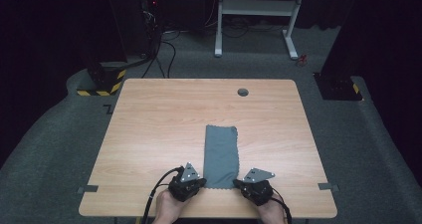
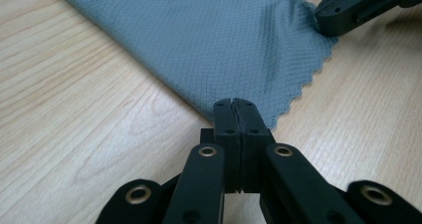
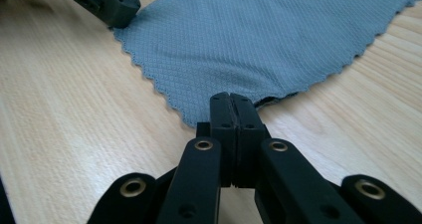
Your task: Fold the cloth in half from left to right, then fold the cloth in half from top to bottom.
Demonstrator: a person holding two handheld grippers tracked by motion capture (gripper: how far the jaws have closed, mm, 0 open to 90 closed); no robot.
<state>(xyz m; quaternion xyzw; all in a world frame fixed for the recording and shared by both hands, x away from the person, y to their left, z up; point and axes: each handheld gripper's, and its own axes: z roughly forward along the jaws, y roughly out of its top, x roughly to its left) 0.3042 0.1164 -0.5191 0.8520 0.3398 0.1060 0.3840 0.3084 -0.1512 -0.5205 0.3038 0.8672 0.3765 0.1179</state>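
From the high view, a grey cloth (image 1: 221,156) lies folded into a long narrow strip on the wooden tabletop (image 1: 149,124), running from the middle of the surface toward the near edge. The left tool (image 1: 201,182) sits at the cloth's near left corner and the right tool (image 1: 238,183) at its near right corner, each held in a hand that comes in over the near edge. A cable (image 1: 154,194) trails from the left tool back toward the person. Far on the tabletop, right of centre, there is a small round hole (image 1: 243,92). Beyond the tabletop, on the grey carpet, stands a white frame (image 1: 259,15).

In the left gripper view, the left tool (image 2: 233,103) has its two black jaws pressed flat together, and the corner of the cloth (image 2: 209,35) runs in between their tips, so the tool is clamped on that corner. The cloth has a fine grid weave and a scalloped edge along its near side. The other tool (image 2: 323,22) shows at the upper right, its tip on the opposite corner of the same edge.

In the right gripper view, the right tool (image 3: 229,98) likewise has its jaws closed tight, pinching the cloth (image 3: 259,35) corner, which lifts slightly off the wood just to the right of the tips. The scalloped edge runs away to the left toward the other tool (image 3: 119,12), whose tip rests on the far corner of that edge.
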